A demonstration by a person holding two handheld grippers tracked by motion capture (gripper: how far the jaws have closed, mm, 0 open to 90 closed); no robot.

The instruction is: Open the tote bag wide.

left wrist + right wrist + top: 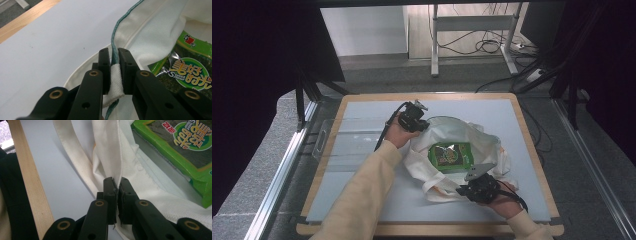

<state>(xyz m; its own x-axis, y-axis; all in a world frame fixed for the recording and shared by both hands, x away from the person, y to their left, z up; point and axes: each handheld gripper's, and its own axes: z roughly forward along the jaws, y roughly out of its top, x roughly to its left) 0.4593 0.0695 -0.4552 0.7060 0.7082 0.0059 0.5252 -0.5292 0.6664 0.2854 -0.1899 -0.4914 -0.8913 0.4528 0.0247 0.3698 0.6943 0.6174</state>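
A white cloth bag (462, 137) lies spread in the middle of the table, its mouth held apart. Inside it rests a green snack packet (451, 155) (185, 67) (180, 147). My left gripper (424, 122) (114, 56) is at the bag's far left rim, shut on the green-stitched edge (113, 42) and a folded bit of white cloth. My right gripper (467, 190) (117, 182) is at the bag's near edge, shut on a fold of the white cloth (110, 157).
The bag lies on a pale blue mat (362, 150) on a wooden-edged table (532, 145). A clear plastic tray (329, 142) sits at the table's left side. A bag strap (72, 155) trails toward the near table edge. Cables and table legs stand on the floor beyond.
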